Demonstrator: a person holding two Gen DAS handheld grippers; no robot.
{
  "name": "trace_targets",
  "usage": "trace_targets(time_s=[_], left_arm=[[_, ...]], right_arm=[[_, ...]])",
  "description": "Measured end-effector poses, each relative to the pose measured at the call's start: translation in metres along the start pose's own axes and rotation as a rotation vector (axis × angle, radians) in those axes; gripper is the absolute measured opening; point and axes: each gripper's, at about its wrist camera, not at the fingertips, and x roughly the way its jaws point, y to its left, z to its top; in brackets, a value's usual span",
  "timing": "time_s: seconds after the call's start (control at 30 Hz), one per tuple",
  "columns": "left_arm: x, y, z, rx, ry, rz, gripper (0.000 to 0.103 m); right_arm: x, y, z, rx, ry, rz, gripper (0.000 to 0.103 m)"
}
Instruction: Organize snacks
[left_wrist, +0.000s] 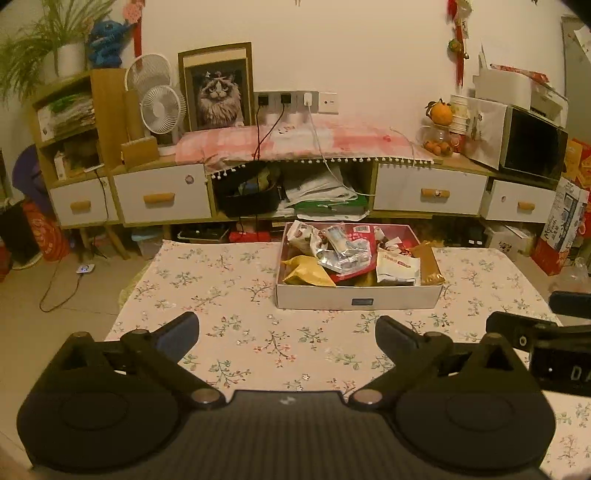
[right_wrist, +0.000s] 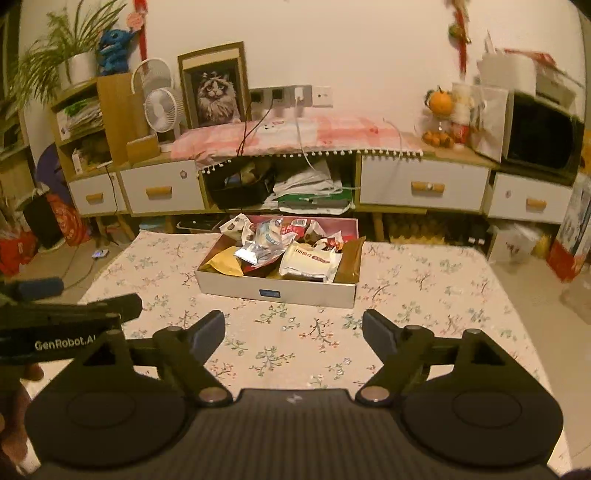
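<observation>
My left gripper is spread wide, nothing btwn its 2 matte black fingers; the flat pads look dark and rubbery. My right gripper is released too, jaws apart and empty. No earlier view, so that's all I can say on them. Both hang over the table, covered w/ a soft pale cloth printed in small floral sprigs.

The snacks sit in 1 shallow rectangular cardboard box, white outside, reddish inside, w/ a small dark label on its front wall. It's at the far part of the table, well apart from my fingers. Inside, a loose heap: a crinkly yellow packet, a shiny silver foil pouch, a white pillow-shaped bag w/ red print, and a glossy gold-brown packet leaning on the right wall. Behind stands a wood-and-white drawer cabinet.
</observation>
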Motion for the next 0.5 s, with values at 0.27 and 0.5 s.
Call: trace_targets(time_s=[0.27,0.5], left_arm=[[0.0002,0.0013,-0.0001,-0.024,0.008,0.005,0.103],[0.0016,-0.0002,-0.0016,-0.014,0.020,0.008,0.103]], right_arm=[[0.0013,0.0074,-0.0021,-0.009,0.005,-0.011,0.103],[0.0040,0.0102,-0.0038,0.013,0.031,0.001,0.103]])
